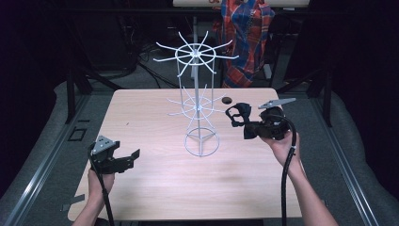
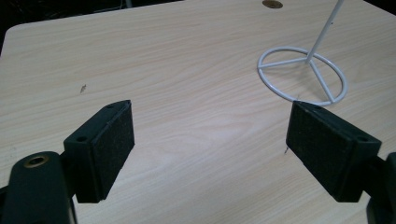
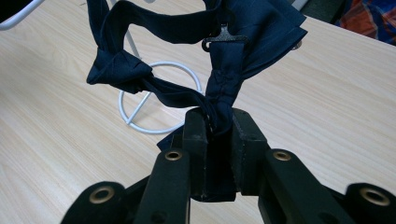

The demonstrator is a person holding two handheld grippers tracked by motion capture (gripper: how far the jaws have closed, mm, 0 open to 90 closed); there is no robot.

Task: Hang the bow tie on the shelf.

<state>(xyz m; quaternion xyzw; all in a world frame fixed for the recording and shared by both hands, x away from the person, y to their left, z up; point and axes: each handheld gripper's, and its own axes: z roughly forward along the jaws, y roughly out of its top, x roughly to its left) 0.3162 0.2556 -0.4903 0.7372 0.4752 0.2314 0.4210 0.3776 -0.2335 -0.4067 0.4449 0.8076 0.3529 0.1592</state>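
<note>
No legible text, label, brand, number or sign is recorded in any view. The counter (image 1: 155, 183), the white wire rack (image 1: 200, 99) standing on it and the dark blue fabric (image 3: 187, 51) beside the rack are seen to carry no readable marking.

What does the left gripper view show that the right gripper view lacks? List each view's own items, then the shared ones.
Left gripper view alone: the left gripper open over bare wood, with a small dark hole at the far edge. Right gripper view alone: the right gripper shut on a dark blue bow tie, and plaid cloth beyond. Both: the wooden table and the white wire stand.
</note>
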